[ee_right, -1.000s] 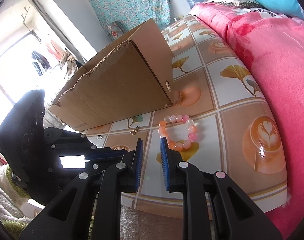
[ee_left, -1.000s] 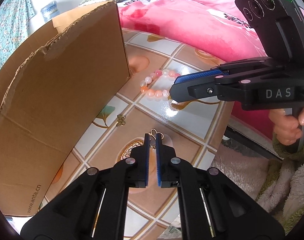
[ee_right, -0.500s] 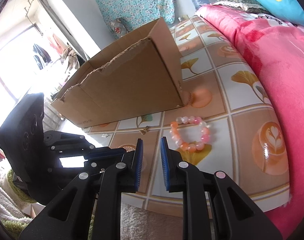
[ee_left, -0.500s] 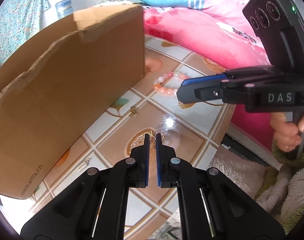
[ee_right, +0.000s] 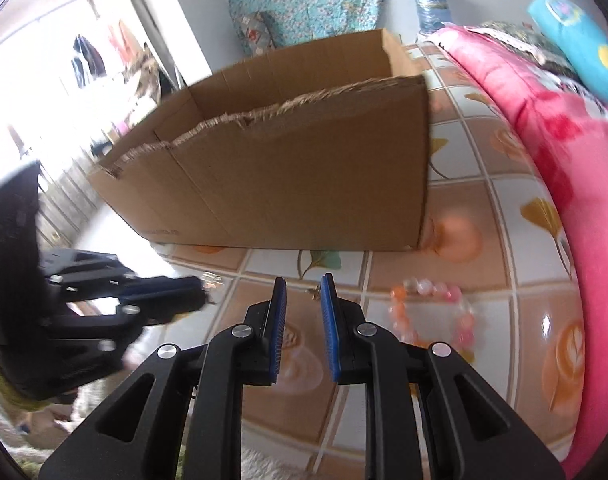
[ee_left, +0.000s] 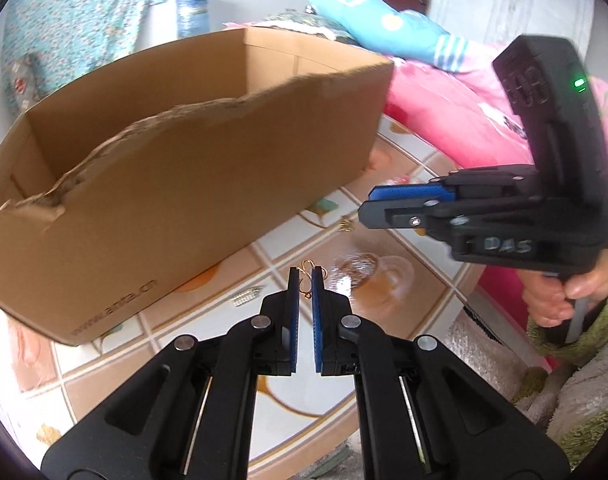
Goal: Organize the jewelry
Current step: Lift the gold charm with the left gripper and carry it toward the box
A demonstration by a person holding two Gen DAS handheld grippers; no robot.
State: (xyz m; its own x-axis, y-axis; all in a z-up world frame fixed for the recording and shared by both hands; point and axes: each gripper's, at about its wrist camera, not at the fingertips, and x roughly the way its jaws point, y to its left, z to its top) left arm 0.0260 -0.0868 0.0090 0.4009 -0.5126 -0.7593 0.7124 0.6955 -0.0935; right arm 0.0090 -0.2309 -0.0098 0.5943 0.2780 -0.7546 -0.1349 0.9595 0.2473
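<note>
— What sort of place is this?
— A bedroom at home: a pink quilt (ee_right: 560,168) and blue pillow (ee_left: 384,36) border the tiled table's (ee_right: 484,184) edge, clothes (ee_right: 87,60) hang by the window.

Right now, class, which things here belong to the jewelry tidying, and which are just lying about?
Belong:
gold earring in the left tool
bead bracelet
small charm
silver piece
cardboard box

Lying about:
pink quilt
blue pillow

A brown cardboard box (ee_right: 304,168) stands on a leaf-and-coffee-patterned tabletop (ee_right: 484,200) beside a pink-orange bead bracelet (ee_right: 432,308).
</note>
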